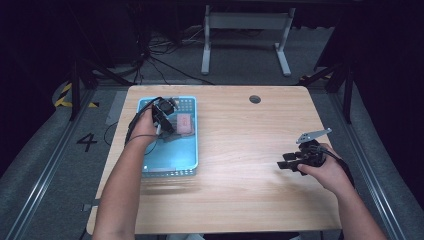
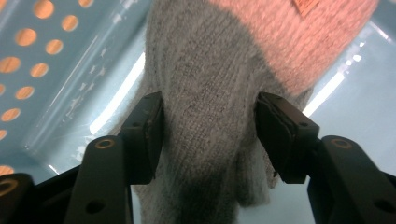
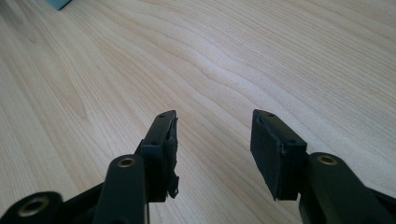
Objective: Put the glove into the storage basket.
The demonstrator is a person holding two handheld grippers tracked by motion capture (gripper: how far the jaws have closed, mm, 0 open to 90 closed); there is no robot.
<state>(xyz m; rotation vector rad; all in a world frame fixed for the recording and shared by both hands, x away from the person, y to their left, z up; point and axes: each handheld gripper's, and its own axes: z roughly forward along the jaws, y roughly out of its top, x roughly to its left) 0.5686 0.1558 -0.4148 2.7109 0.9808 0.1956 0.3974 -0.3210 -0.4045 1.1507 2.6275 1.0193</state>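
Now — sock (image 2: 205, 116) between left gripper (image 2: 210, 135) jaws, spread, flanking it | right gripper (image 3: 212, 149) jaws spread.

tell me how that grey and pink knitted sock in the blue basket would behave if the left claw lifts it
The sock looks like soft knit that lies creased, so it would probably droop on both sides of the left claw. Likely light for its size. Its fuzzy surface should resist slipping from the pads, and it hardly looks fragile.

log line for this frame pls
left gripper: open around grey-pink sock in blue basket | right gripper: open, empty, over table
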